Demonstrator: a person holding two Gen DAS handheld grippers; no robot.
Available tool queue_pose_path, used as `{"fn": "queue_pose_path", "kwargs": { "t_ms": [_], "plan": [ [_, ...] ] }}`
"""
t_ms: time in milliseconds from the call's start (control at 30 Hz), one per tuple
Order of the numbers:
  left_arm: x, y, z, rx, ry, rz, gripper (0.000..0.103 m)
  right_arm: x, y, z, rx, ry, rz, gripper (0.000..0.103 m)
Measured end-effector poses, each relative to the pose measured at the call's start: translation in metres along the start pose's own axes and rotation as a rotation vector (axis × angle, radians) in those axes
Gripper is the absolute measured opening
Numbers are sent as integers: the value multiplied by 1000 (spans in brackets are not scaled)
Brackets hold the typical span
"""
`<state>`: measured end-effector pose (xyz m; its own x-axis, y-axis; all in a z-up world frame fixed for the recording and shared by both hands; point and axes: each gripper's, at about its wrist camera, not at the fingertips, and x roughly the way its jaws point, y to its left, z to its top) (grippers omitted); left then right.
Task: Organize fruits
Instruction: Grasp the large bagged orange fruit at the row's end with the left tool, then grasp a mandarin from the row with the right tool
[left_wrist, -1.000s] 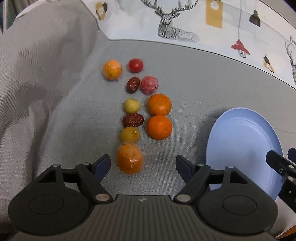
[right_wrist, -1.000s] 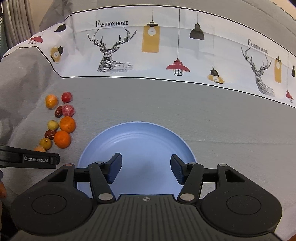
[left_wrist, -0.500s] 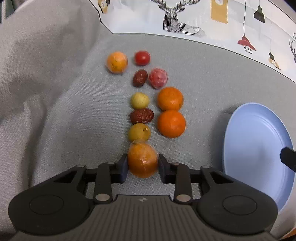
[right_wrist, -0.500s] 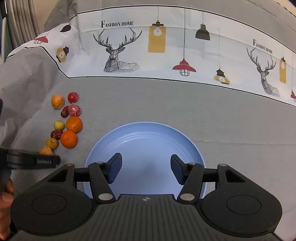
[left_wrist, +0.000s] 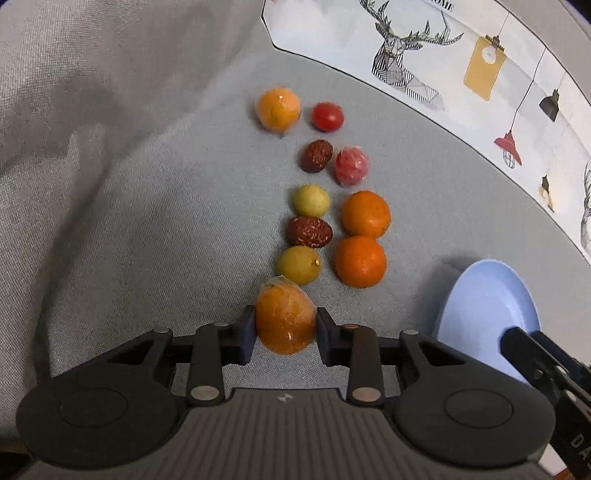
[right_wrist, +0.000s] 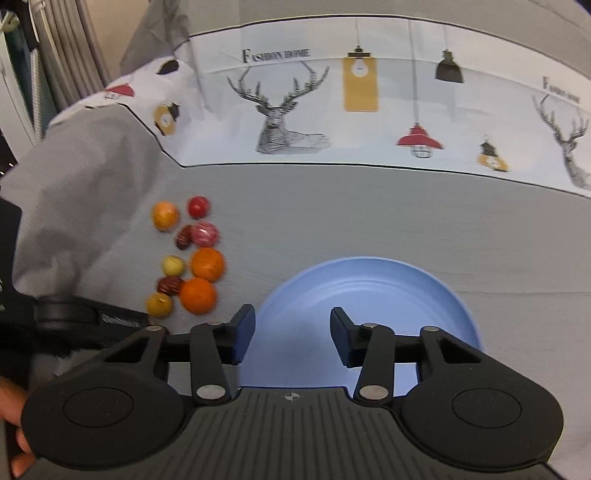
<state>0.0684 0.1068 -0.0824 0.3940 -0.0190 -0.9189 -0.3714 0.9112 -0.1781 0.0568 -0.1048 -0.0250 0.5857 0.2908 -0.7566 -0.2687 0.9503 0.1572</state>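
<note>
Grey cloth (left_wrist: 147, 221) covers the surface; a deer-print panel (right_wrist: 295, 110) borders it at 12 o'clock. Left gripper (left_wrist: 285, 326) is clamped on the wrapped orange (left_wrist: 285, 317), with remaining fruits (left_wrist: 325, 206) at 12 o'clock. Right gripper (right_wrist: 291, 338) stands apart, holding nothing, over the blue plate (right_wrist: 369, 280).

left gripper (left_wrist: 285, 336): matte black plastic body showing a ribbed grey centre panel with a small round emblem, and two round housings at the sides
left fingers (left_wrist: 246, 335): wearing dark blue pads on black linkage arms, silver pivot pins glinting
right gripper (right_wrist: 292, 339): showing the same black build, ribbed panel and silver screws
right fingers (right_wrist: 243, 332): showing dark blue pads
lettering: appearing white and blurred on the black bar at the left of the right wrist view
hand (right_wrist: 14, 435): showing bare skin at the lower left edge
</note>
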Motion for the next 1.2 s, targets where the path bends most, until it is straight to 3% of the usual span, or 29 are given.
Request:
{"fn": "queue_pose_path", "kwargs": {
  "t_ms": [333,500,667,867,900,933,967,1033,1200],
  "plan": [
    [-2,4,-2,-5,-3,8,36,35,34,21,-25,21,138,49],
    [-6,12,-2,-22,-14,31,36,62,33,31,34,45,165,56],
    [-11,22,1,-72,-30,67,36,89,42,27,29,130,234,68],
    [-10,20,2,-67,-18,92,36,111,51,23,9,175,221,70],
    [-10,19,2,-63,-18,91,36,112,51,23,5,173,223,68],
    [-9,18,3,-59,-18,94,36,112,51,23,-5,169,226,60],
    [-9,18,3,-57,-19,94,36,111,51,24,-12,167,236,45],
    [-10,15,2,-49,-20,96,36,110,50,24,-24,166,246,36],
    [-9,7,1,-34,-13,86,36,103,40,24,-26,161,241,35]
  ]
}}
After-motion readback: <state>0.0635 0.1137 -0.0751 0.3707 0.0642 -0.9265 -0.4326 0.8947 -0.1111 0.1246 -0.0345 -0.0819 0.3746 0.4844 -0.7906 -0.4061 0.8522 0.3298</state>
